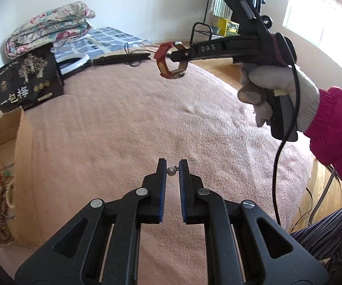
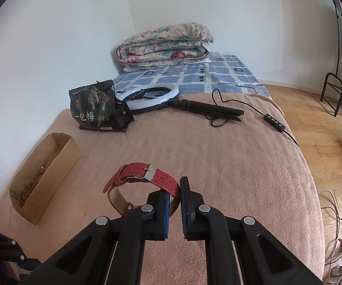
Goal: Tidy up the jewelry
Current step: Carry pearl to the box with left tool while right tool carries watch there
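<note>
Left gripper (image 1: 173,169) raised above the pink blanket (image 1: 128,118), jaws drawn nearly together and pinching a small pearl earring (image 1: 171,171) between the blue pads (image 1: 163,178) — bead against the left pad, dark hook toward the right one. Off to the left edge, an open cardboard box (image 1: 23,142) lying on the blanket, with beaded strands and a red cord inside. Behind it, a black snack bag (image 1: 26,80) printed with pale trees and white characters.

Right gripper (image 2: 176,196) also off the blanket, jaws pressed close and clamped on the strap of a red watch (image 2: 144,178). Strap looped out to the left of the fingers, silver buckle on top, tan lining showing inside the loop. From the left wrist view, same watch (image 1: 168,61) hanging at the tip of the right gripper (image 1: 174,55), clear of the bedding, with a white-gloved hand (image 1: 273,87) round the grip and a magenta sleeve (image 1: 335,123) behind it.

Farther back on the bed — a white ring light (image 2: 154,95) on a folded black stand, its cable and inline remote trailing toward the right edge. Beyond that, a blue-and-white checked sheet (image 2: 194,73) and a folded floral quilt (image 2: 163,42) against the white wall. Wooden floor (image 2: 325,142) to the right, with a dark metal rack (image 2: 335,92) near the wall.
</note>
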